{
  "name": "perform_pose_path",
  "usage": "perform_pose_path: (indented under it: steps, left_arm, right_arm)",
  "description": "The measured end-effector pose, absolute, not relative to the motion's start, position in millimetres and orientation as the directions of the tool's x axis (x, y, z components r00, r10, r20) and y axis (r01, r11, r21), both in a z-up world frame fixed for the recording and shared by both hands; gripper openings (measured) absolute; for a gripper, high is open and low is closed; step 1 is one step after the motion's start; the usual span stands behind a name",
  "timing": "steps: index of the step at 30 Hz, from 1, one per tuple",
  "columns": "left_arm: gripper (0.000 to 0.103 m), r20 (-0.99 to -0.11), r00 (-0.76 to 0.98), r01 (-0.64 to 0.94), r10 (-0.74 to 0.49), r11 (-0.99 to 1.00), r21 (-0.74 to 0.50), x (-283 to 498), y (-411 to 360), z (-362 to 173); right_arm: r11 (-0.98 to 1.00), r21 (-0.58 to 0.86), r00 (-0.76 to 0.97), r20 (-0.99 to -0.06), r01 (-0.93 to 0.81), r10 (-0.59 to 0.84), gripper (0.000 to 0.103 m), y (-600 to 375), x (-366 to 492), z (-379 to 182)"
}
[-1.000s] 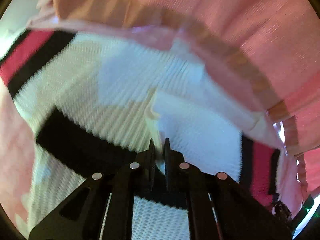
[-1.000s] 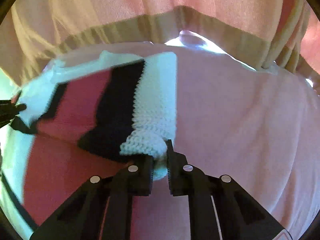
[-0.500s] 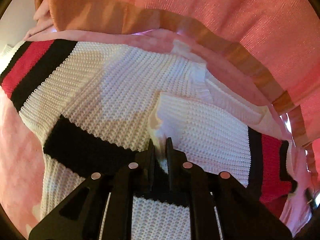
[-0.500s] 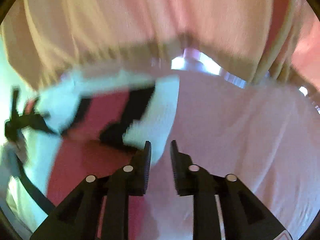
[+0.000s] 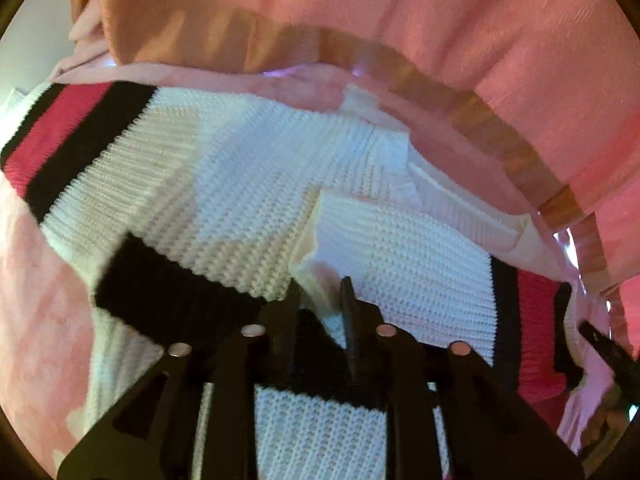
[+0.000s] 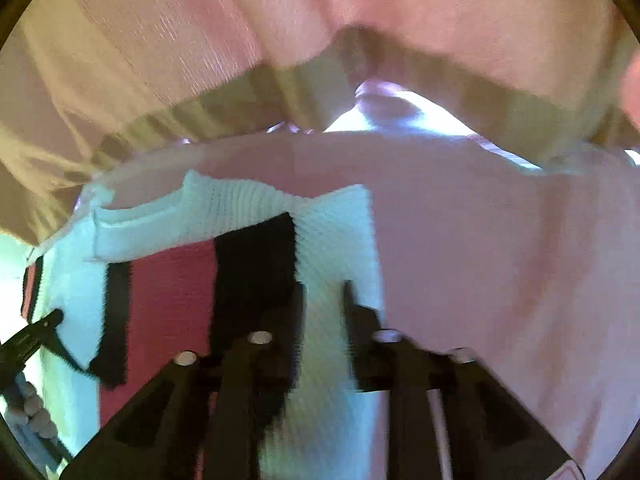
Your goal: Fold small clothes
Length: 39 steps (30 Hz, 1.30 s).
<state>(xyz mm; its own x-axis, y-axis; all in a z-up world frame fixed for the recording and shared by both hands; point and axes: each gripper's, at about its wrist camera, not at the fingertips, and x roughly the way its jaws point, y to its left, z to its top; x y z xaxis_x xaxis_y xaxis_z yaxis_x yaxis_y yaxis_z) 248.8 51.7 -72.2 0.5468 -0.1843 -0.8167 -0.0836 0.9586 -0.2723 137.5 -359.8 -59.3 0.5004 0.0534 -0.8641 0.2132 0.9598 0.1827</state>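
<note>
Sweater (image 5: 248, 184) flat on pink sheet (image 6: 500, 248); both tools just spreading, pinching nothing.

Sweater (image 5: 248, 184) flat on sheet (image 6: 500, 260), curtain (image 5: 440, 32) behind it.

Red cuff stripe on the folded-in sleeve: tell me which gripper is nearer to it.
Right. The right gripper hovers open just beside the red cuff stripe, over the sleeve's white end. The left gripper, jaws parted, sits at the sweater middle, with the stripe far off.
</note>
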Motion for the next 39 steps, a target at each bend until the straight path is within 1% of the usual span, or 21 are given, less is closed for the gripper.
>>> perform_pose_path:
  steps: [1, 2, 3, 5, 8, 11, 12, 13, 14, 15, 19, 21, 24, 27, 29, 31, 32, 34, 37, 38, 39]
  left_arm:
    - [0.029, -0.81, 0.559, -0.079, -0.178, 0.961, -0.266, 245.0, 54.2, -66.9]
    - [0.038, -0.799, 0.575, -0.066, -0.175, 0.964, -0.258, 239.0, 58.7, -59.3]
    - [0.049, -0.795, 0.584, -0.064, -0.164, 0.967, -0.246, 233.9, 63.5, -54.0]
    - [0.059, -0.785, 0.606, -0.083, -0.129, 0.971, -0.224, 223.9, 76.1, -47.3]
    - [0.059, -0.786, 0.609, -0.126, -0.109, 0.965, -0.232, 211.8, 104.4, -47.3]
    - [0.059, -0.79, 0.609, -0.191, -0.072, 0.953, -0.235, 205.2, 134.2, -48.1]
    - [0.059, -0.787, 0.614, -0.219, -0.058, 0.945, -0.241, 203.1, 147.0, -47.2]
    - [0.059, -0.785, 0.617, -0.239, -0.051, 0.938, -0.249, 202.0, 155.9, -47.0]
    - [0.059, -0.783, 0.62, -0.259, -0.048, 0.93, -0.261, 201.4, 164.6, -46.7]
    - [0.059, -0.781, 0.623, -0.286, -0.049, 0.915, -0.285, 201.1, 176.5, -47.6]
    - [0.059, -0.784, 0.618, -0.365, -0.06, 0.862, -0.353, 203.6, 200.9, -56.4]
    - [0.059, -0.795, 0.604, -0.377, -0.052, 0.861, -0.343, 208.0, 198.6, -61.6]
    - [0.059, -0.802, 0.596, -0.358, -0.047, 0.879, -0.317, 213.4, 185.1, -65.7]
    - [0.059, -0.805, 0.591, -0.323, -0.053, 0.899, -0.296, 215.6, 169.5, -66.6]
    - [0.059, -0.8, 0.597, -0.289, -0.064, 0.913, -0.289, 213.5, 154.7, -63.0]
    - [0.061, -0.784, 0.601, -0.206, -0.154, 0.918, -0.339, 208.6, 129.4, -59.4]
    - [0.068, -0.779, 0.59, -0.171, -0.213, 0.91, -0.378, 206.9, 116.8, -60.8]
    - [0.072, -0.779, 0.529, -0.106, -0.337, 0.884, -0.455, 205.0, 77.6, -73.9]
    - [0.071, -0.803, 0.44, -0.042, -0.402, 0.884, -0.466, 211.9, 32.7, -94.1]
    - [0.067, -0.816, 0.434, -0.024, -0.382, 0.901, -0.434, 213.1, 20.8, -98.0]
    - [0.046, -0.828, 0.47, -0.008, -0.305, 0.937, -0.35, 213.2, 9.4, -96.0]
  right_arm:
    - [0.965, 0.173, 0.503, -0.863, 0.196, 0.053, 0.053, -358.6, 120.7, -54.0]
    - [0.968, 0.168, 0.504, -0.862, 0.187, 0.052, 0.062, -357.3, 106.0, -50.3]
    - [0.966, 0.179, 0.501, -0.863, 0.186, 0.063, 0.064, -358.4, 90.4, -50.9]
    - [0.952, 0.221, 0.476, -0.874, 0.21, 0.098, 0.064, -368.6, 76.0, -60.6]
    - [0.9, 0.342, 0.447, -0.872, 0.269, 0.198, 0.064, -379.1, 84.7, -82.1]
    - [0.815, 0.503, 0.461, -0.819, 0.289, 0.342, 0.064, -370.8, 101.3, -97.2]
    - [0.794, 0.526, 0.456, -0.812, 0.305, 0.364, 0.063, -364.4, 105.1, -103.5]
    - [0.797, 0.513, 0.451, -0.822, 0.319, 0.348, 0.049, -356.0, 107.8, -107.6]
    - [0.826, 0.463, 0.454, -0.841, 0.321, 0.295, 0.03, -349.5, 108.5, -107.9]
    - [0.859, 0.416, 0.463, -0.85, 0.298, 0.251, 0.02, -342.2, 109.5, -104.6]
    - [0.873, 0.35, 0.492, -0.857, 0.34, 0.152, 0.014, -350.4, 110.1, -84.1]
    - [0.872, 0.312, 0.5, -0.861, 0.376, 0.092, 0.013, -368.5, 107.1, -77.1]
    - [0.857, 0.326, 0.5, -0.861, 0.399, 0.095, 0.013, -387.2, 103.9, -76.7]
    - [0.931, 0.242, 0.434, -0.895, 0.273, 0.106, 0.019, -362.4, 113.2, -79.1]
    - [0.951, 0.178, 0.428, -0.902, 0.251, 0.056, 0.031, -352.3, 114.2, -75.7]
    - [0.957, 0.152, 0.429, -0.903, 0.249, 0.032, 0.042, -353.8, 115.1, -63.8]
    - [0.953, 0.161, 0.453, -0.891, 0.256, 0.029, 0.05, -358.0, 112.5, -55.8]
    - [0.953, 0.162, 0.483, -0.875, 0.256, 0.019, 0.054, -366.7, 103.4, -44.7]
    - [0.956, 0.162, 0.502, -0.865, 0.247, 0.017, 0.056, -378.7, 92.0, -33.9]
    - [0.96, 0.141, 0.503, -0.864, 0.243, 0.0, 0.058, -380.9, 89.4, -31.4]
    - [0.968, 0.11, 0.504, -0.863, 0.227, -0.021, 0.06, -381.5, 87.6, -29.4]
